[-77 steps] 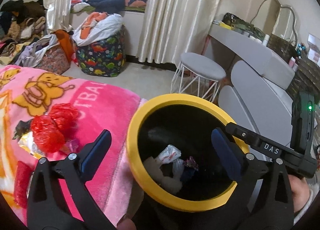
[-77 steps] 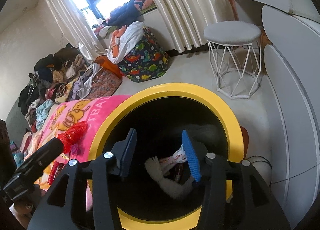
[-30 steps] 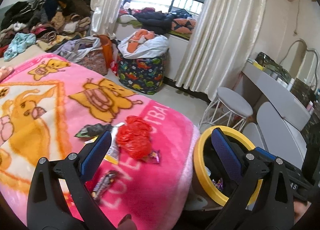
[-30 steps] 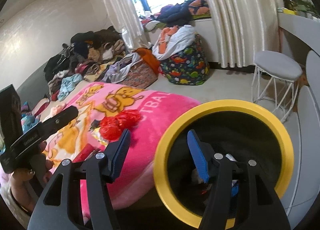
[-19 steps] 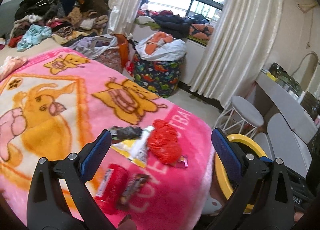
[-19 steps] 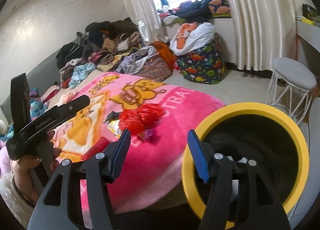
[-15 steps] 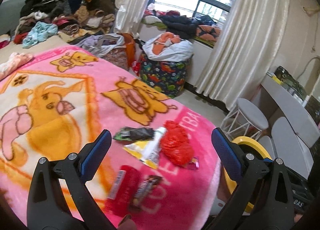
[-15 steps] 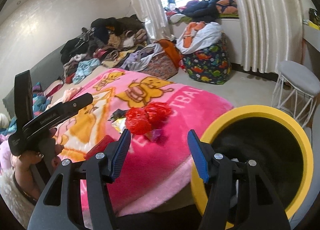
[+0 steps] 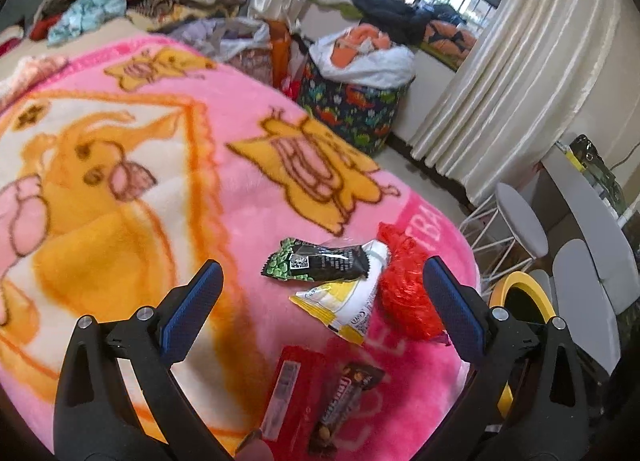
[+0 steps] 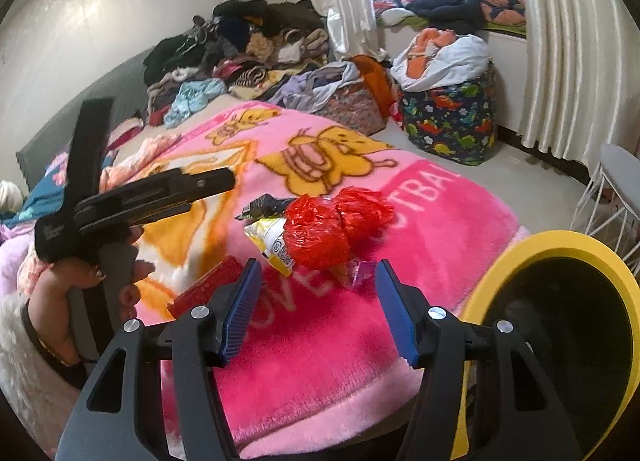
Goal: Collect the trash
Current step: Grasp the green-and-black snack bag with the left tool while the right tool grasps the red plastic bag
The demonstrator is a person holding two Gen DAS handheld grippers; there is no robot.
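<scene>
Left wrist view: the left hand-held gripper (image 9: pixel 320 297) hangs spread and empty over the wrappers (image 9: pixel 320 267) and red bag (image 9: pixel 406 301) on the bed's pink blanket (image 9: pixel 120 181), likely lining up a pick. The right hand-held gripper (image 10: pixel 316 301), also spread and empty, waits beside the yellow-rimmed bin (image 10: pixel 500 273).

Empty right tongs (image 10: pixel 316 303) gape above pink blanket (image 10: pixel 340 341), near red bag (image 10: pixel 320 237).

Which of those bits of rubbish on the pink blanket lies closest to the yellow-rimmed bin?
The crumpled red plastic bag. It sits at the bin-side edge of the pile, while the black-and-green wrapper, yellow-and-white packet and flat red pack lie farther from the yellow-rimmed bin.
</scene>
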